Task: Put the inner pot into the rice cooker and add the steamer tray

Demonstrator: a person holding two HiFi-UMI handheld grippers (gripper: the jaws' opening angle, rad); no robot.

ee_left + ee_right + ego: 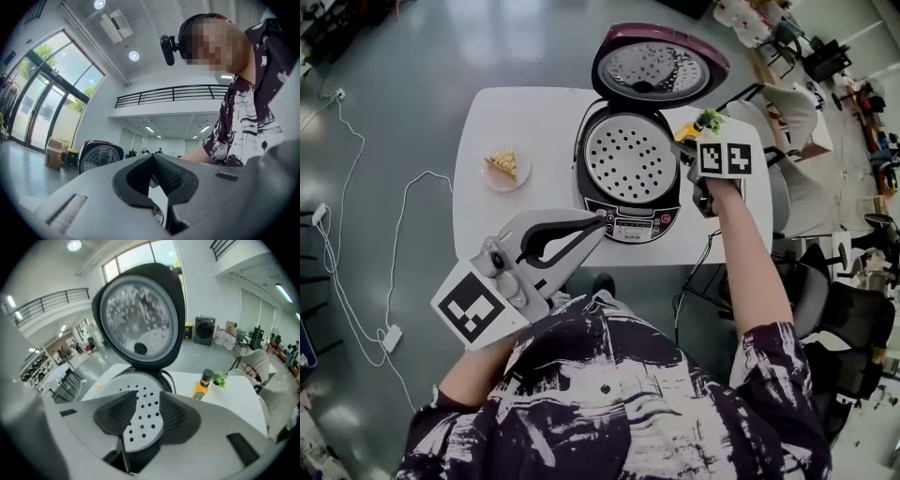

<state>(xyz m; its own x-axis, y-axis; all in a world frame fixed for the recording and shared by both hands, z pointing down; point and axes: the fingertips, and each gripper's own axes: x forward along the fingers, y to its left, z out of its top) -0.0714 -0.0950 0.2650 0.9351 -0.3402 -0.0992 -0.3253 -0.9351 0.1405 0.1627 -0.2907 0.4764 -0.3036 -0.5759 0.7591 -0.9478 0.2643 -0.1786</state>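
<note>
Rice cooker [628,202]: lid [654,67] up; steamer tray [630,159] seated in its mouth.
Plate [492,178]: cake slice, well left of cooker.
Right gripper [148,394]: jaws apart, empty, over cooker's right rim.
Left gripper [152,155]: jaws together, empty, at the front edge of the table [487,122].
Right side: bottle [686,129] near cooker.

Overhead, claw-level; cooker [633,223] seemingly shared

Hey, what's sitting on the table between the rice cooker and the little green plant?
A yellow bottle with a dark cap stands there, close beside the plant and right of the rice cooker. The right gripper view shows it best.
</note>
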